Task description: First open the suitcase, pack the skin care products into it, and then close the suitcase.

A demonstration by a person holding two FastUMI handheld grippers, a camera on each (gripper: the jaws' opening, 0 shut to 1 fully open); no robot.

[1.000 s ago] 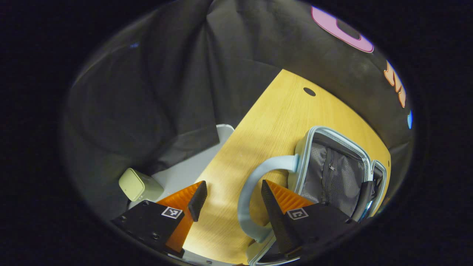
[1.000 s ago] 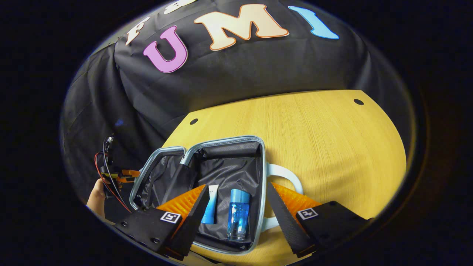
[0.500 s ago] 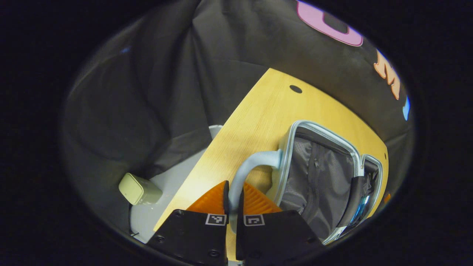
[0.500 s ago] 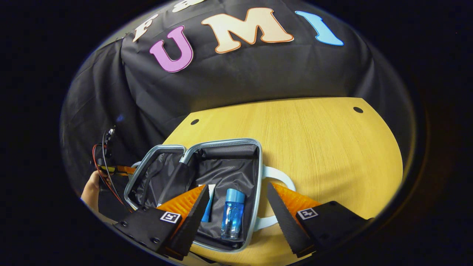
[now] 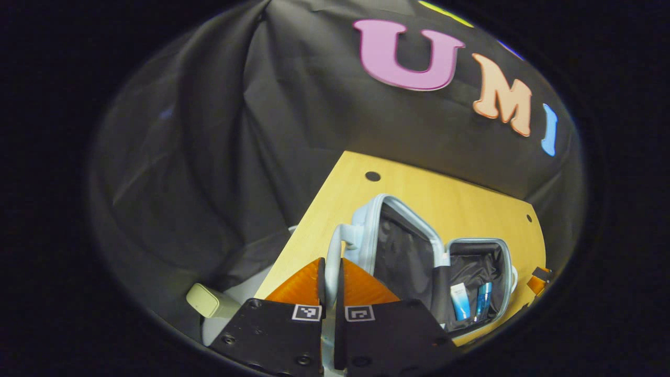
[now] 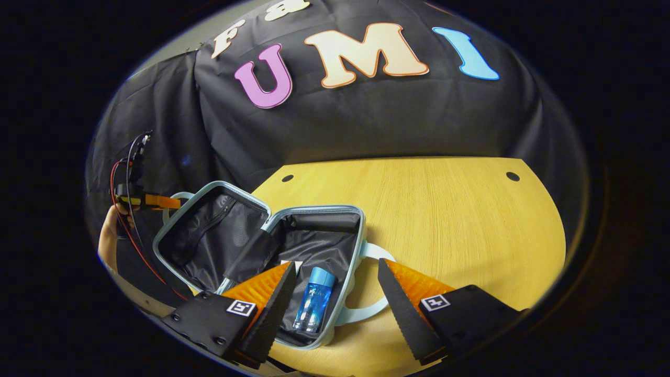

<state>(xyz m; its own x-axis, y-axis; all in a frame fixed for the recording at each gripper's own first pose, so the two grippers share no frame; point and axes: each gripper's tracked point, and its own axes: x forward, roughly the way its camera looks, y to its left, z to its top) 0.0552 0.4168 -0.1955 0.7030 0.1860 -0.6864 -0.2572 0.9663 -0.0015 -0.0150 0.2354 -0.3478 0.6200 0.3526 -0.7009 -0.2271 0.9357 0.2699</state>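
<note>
We close our left gripper (image 5: 330, 285) on the pale blue handle (image 5: 333, 256) of the suitcase lid (image 5: 390, 246), the jaws pinched tight on it where a second ago they stood apart on either side of the loop. The lid, which lay nearly flat on the bench (image 6: 445, 209), now stands lifted ahead of those jaws, so by our reading the packing is done and the closing has begun. Our right gripper (image 6: 335, 298) hovers with jaws wide apart and nothing between them, just over the near edge of the suitcase (image 6: 314, 246). In the lined base, directly ahead of the right jaws, lie a blue bottle (image 6: 313, 299) and a white-and-blue tube (image 5: 459, 308) side by side; the lid half holds only its zipped mesh pocket (image 6: 220, 225). Beyond the bench edge, left of the left jaws, sits a small pale box (image 5: 205, 301).
</note>
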